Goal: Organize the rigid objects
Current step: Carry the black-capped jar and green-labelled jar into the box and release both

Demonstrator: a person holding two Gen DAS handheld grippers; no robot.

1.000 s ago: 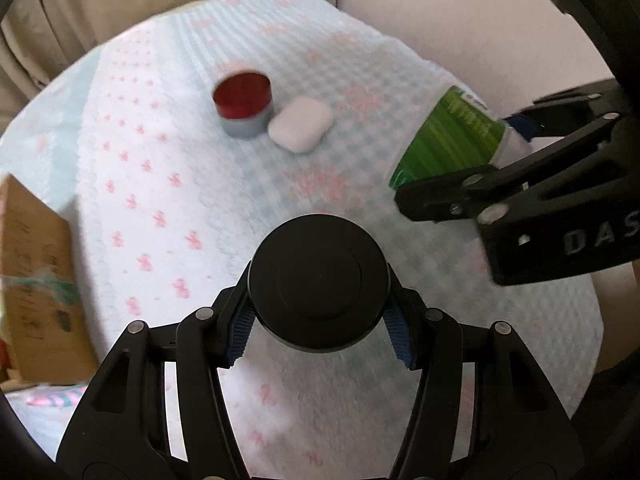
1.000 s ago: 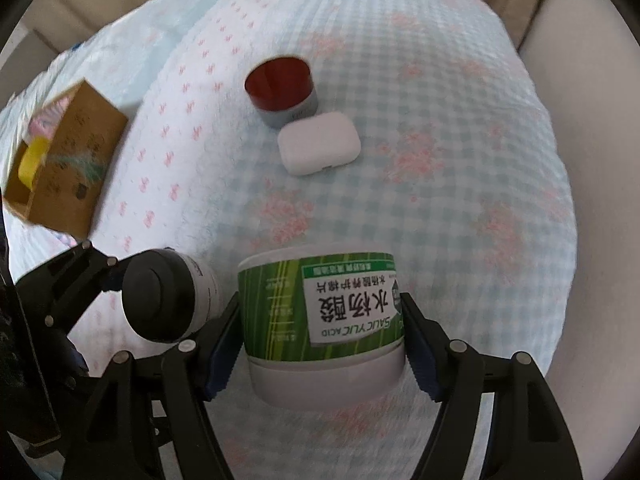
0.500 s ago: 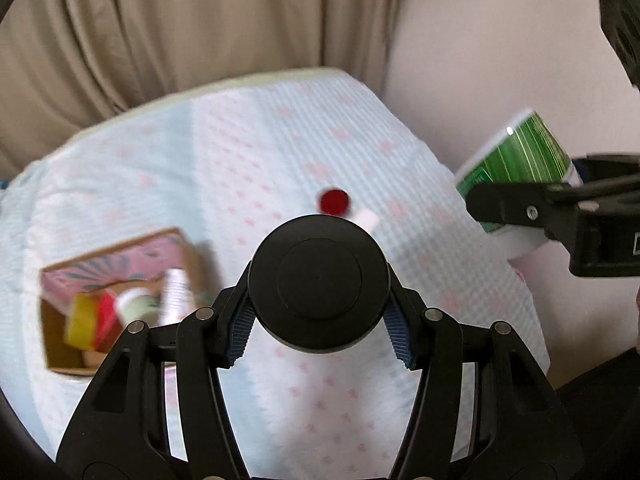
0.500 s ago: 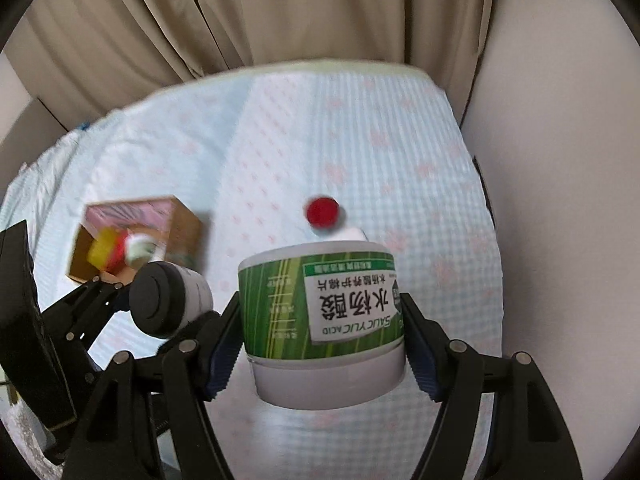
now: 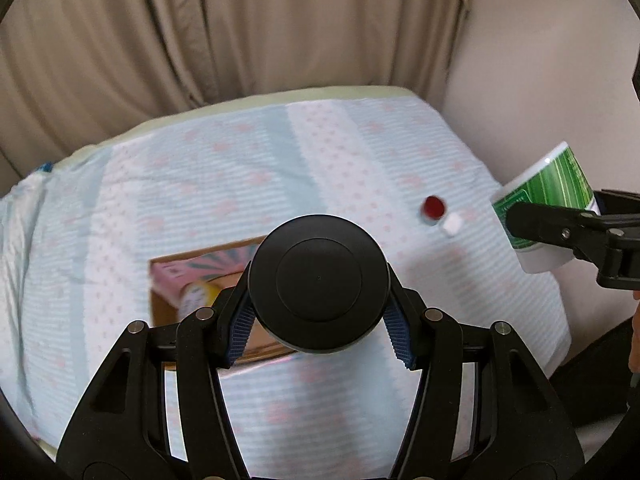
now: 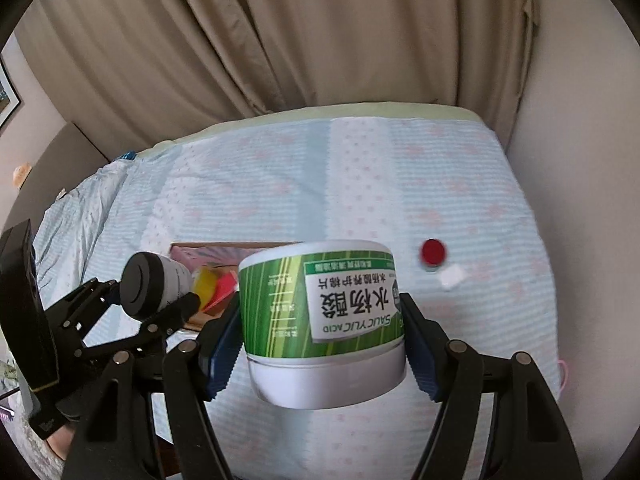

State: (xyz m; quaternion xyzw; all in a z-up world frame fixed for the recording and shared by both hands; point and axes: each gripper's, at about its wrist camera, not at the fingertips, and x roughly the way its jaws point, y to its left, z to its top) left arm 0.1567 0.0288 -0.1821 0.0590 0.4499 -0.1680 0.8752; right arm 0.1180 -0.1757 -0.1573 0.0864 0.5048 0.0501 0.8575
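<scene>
We hold the left gripper (image 5: pixel 319 334) clamped on a black-lidded jar (image 5: pixel 319 294), its blue pads pressing the lid's two sides, high above the bed (image 5: pixel 200 184). Our right gripper (image 6: pixel 322 354) grips a green-labelled tub (image 6: pixel 320 304) with a white base; the label reads upside down to its own camera, and the pads sit against the tub's left and right walls. In the left wrist view the tub shows at the right edge, off beyond the bed's side.

Below us, a cardboard box (image 5: pixel 192 268) lies on the checked bedspread, partly hidden behind the jar; we make out a pink panel and yellow and red items inside, though blur keeps us from naming them. Well apart from the box, towards the wall side, a small red-topped container (image 6: pixel 433 254) stands just beside a white case (image 6: pixel 452 278), perhaps touching it. Beige curtains (image 6: pixel 280 40) hang behind the bed.
</scene>
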